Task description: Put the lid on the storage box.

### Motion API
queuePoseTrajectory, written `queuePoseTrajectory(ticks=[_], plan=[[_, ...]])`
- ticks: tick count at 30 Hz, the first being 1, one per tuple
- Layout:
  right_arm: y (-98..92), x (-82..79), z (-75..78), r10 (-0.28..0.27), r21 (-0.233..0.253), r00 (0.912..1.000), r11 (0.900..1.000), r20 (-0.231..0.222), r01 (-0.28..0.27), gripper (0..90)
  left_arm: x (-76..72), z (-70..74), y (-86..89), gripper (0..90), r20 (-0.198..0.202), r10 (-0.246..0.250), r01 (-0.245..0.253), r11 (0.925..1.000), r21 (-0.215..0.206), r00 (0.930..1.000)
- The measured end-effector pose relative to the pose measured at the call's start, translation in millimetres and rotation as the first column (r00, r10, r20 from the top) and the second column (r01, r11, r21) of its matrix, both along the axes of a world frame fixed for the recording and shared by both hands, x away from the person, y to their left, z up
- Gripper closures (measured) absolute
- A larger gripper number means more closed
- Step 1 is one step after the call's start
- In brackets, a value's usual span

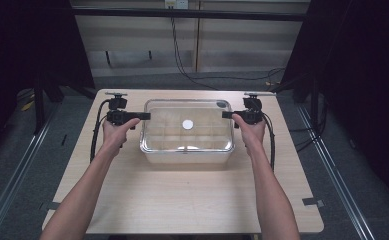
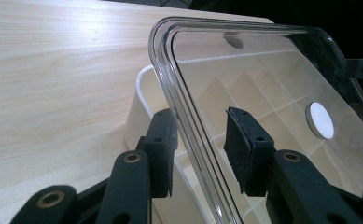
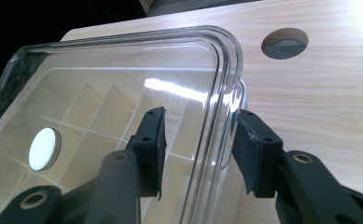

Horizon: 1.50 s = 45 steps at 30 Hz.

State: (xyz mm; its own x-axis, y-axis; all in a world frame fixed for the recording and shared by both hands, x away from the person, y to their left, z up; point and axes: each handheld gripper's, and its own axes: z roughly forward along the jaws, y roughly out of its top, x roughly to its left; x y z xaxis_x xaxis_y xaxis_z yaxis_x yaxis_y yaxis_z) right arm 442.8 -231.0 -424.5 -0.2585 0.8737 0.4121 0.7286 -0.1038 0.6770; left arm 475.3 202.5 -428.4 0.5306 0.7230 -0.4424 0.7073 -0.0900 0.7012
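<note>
My left tongs (image 1: 146, 116) and right tongs (image 1: 225, 114) stood apart astride the short end rims of the clear lid (image 1: 187, 125), whose long axis ran between them across the counter (image 1: 182, 200).

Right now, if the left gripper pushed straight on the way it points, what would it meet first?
The left gripper has its jaws open astride the clear lid's edge, so that rim would probably seat between the pads first; depth is hard to judge.

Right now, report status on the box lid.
Left gripper and right gripper open, jaws straddling opposite lid edges. Clear lid on the white divided box. Nothing in the way on table.
</note>
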Motion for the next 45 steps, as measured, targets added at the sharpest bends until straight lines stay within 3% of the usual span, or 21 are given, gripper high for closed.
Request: queuePoseTrajectory(ticks=[10,14,15,19,23,29,37,41,45], plan=[[3.0,3.1,-5.0,-0.013,-0.034,0.9994,0.999,-0.031,0.011,54.7,4.3,-4.6,-0.5,62.3,-0.035,-0.007,0.008,1.0000,0.006,0.9994],[5.8,4.3,-8.3,-0.020,-0.074,0.9992,0.997,-0.035,0.018,54.1,4.8,-7.6,-0.9,61.4,-0.044,-0.010,0.010,0.9999,0.012,0.9990],[5.9,4.4,-8.5,-0.024,-0.071,0.9989,0.997,-0.039,0.021,54.0,4.5,-8.3,-2.1,61.0,-0.047,0.001,-0.001,1.0000,-0.001,0.9989],[6.2,4.7,-9.8,-0.028,-0.068,0.9986,0.997,-0.045,0.025,53.9,6.0,-10.7,-0.6,60.4,-0.055,-0.020,0.021,0.9997,0.009,0.9983],[6.9,5.6,-12.8,-0.030,-0.069,0.9982,0.997,-0.052,0.026,52.5,6.2,-13.8,-3.0,59.1,-0.062,-0.009,0.010,0.9999,0.013,0.9980],[8.3,5.8,-15.2,-0.036,-0.074,0.9985,0.997,-0.041,0.033,51.5,5.6,-16.2,-2.8,58.5,-0.070,-0.006,0.006,1.0000,-0.001,0.9975],[6.7,0.9,-17.0,-0.030,-0.078,0.9994,0.997,-0.017,0.028,49.7,5.6,-18.9,-4.6,56.0,-0.079,-0.017,0.018,0.9998,0.011,0.9967],[6.8,-3.3,-15.2,-0.025,-0.107,0.9997,0.994,-0.002,0.025,51.9,1.6,-17.5,-6.6,53.3,-0.064,-0.032,0.035,0.9986,0.041,0.9974],[3.1,-7.6,-14.4,-0.023,-0.102,0.9997,0.995,0.009,0.024,57.8,-1.1,-18.8,-4.7,54.1,-0.066,-0.030,0.031,0.9993,0.019,0.9974]])
